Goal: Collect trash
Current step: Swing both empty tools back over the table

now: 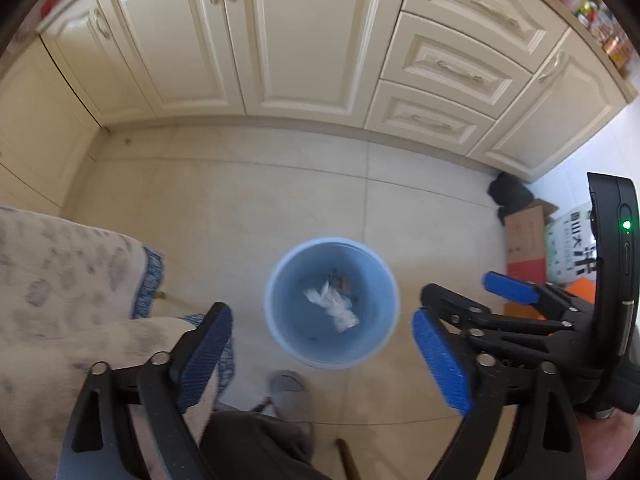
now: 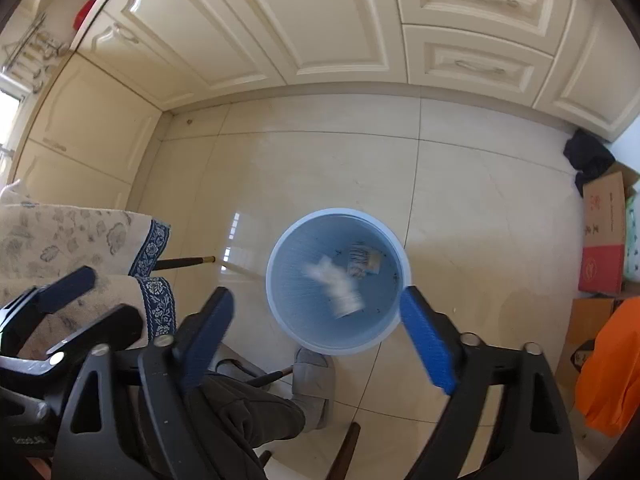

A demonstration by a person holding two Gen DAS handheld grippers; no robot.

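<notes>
A light blue trash bin (image 1: 280, 332) stands on the tiled floor below both grippers; it also shows in the right wrist view (image 2: 280, 304). A white crumpled paper (image 1: 332, 304) is blurred inside the bin mouth, also in the right wrist view (image 2: 334, 280); a small printed wrapper (image 2: 362, 262) lies at the bin's bottom. My left gripper (image 1: 320, 356) is open and empty above the bin's near rim. My right gripper (image 2: 316, 344) is open and empty above the bin; it shows at the right in the left wrist view (image 1: 460, 300).
A table with a floral, blue-edged cloth (image 1: 60, 292) is at the left, also in the right wrist view (image 2: 80, 240). Cream cabinets (image 1: 280, 40) line the far wall. Cardboard boxes (image 2: 604, 240), an orange bag (image 2: 612, 372) and a dark bundle (image 2: 588, 156) are at the right. The person's slippered foot (image 2: 314, 380) is near the bin.
</notes>
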